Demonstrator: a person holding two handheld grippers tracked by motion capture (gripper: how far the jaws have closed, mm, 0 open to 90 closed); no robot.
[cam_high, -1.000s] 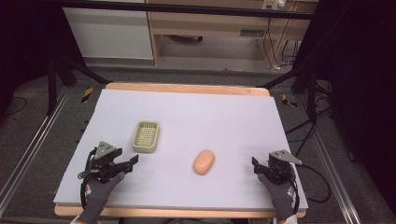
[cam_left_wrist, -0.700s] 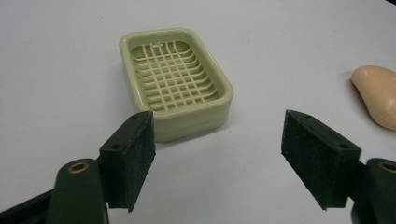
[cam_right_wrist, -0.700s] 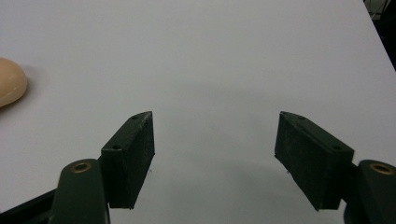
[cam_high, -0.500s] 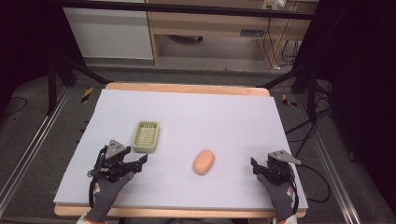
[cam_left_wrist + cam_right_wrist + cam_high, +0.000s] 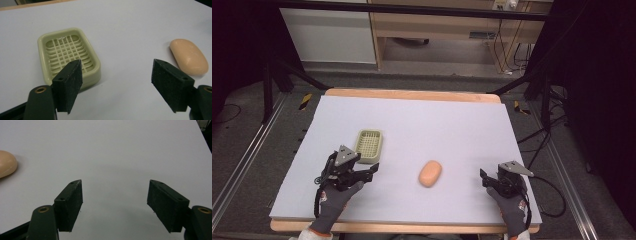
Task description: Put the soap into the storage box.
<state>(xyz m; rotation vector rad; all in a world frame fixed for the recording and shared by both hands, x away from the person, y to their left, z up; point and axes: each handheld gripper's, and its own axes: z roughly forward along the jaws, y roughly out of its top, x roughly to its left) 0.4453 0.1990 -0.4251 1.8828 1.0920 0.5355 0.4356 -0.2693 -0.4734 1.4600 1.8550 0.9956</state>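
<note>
Soap between grippers, nearer left gripper (jaws apart)

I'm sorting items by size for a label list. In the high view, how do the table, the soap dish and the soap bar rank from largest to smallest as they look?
1. The table, by far the largest.
2. The soap dish.
3. The soap bar, a little smaller than the dish; it lies nearer the camera, so the margin is unsure.
</note>
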